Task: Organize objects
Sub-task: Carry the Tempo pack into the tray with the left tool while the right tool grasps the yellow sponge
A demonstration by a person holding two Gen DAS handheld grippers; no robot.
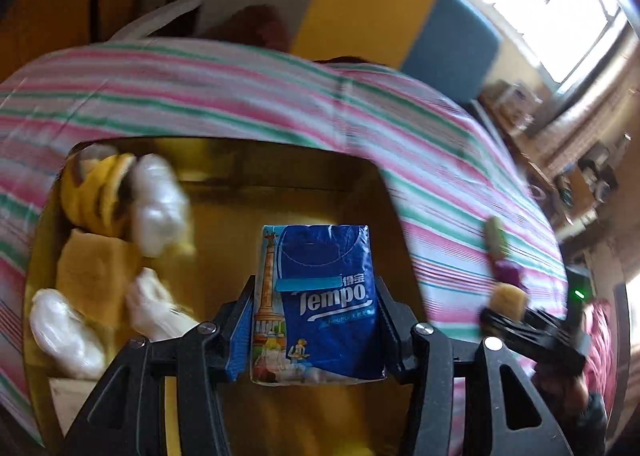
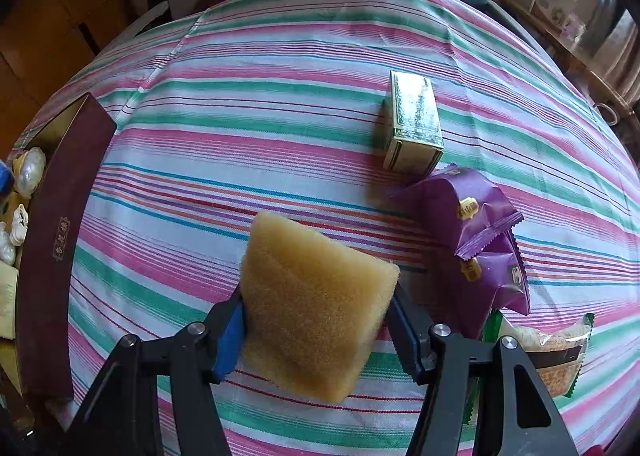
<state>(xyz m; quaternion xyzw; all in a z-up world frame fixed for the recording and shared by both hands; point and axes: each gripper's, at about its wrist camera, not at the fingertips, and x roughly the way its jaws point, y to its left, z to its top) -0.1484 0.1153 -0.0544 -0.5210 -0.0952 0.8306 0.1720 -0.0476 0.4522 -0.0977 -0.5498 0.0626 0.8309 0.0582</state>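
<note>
My left gripper [image 1: 316, 312] is shut on a blue Tempo tissue pack [image 1: 320, 300] and holds it above the open gold-lined box [image 1: 280, 192]. In the box lie a yellow striped plush toy [image 1: 100, 192] and white wrapped items [image 1: 160, 208]. My right gripper [image 2: 316, 320] is shut on a yellow sponge [image 2: 312, 304], held above the striped tablecloth [image 2: 280, 76]. The right gripper with the sponge also shows in the left wrist view [image 1: 508, 300]. The box's dark red wall [image 2: 60, 224] stands at the left in the right wrist view.
A green and white carton [image 2: 414, 122] stands on the cloth at the right. Two purple snack packets [image 2: 472, 228] and a green-edged snack packet [image 2: 552, 356] lie near it. Chairs and a window are behind the table.
</note>
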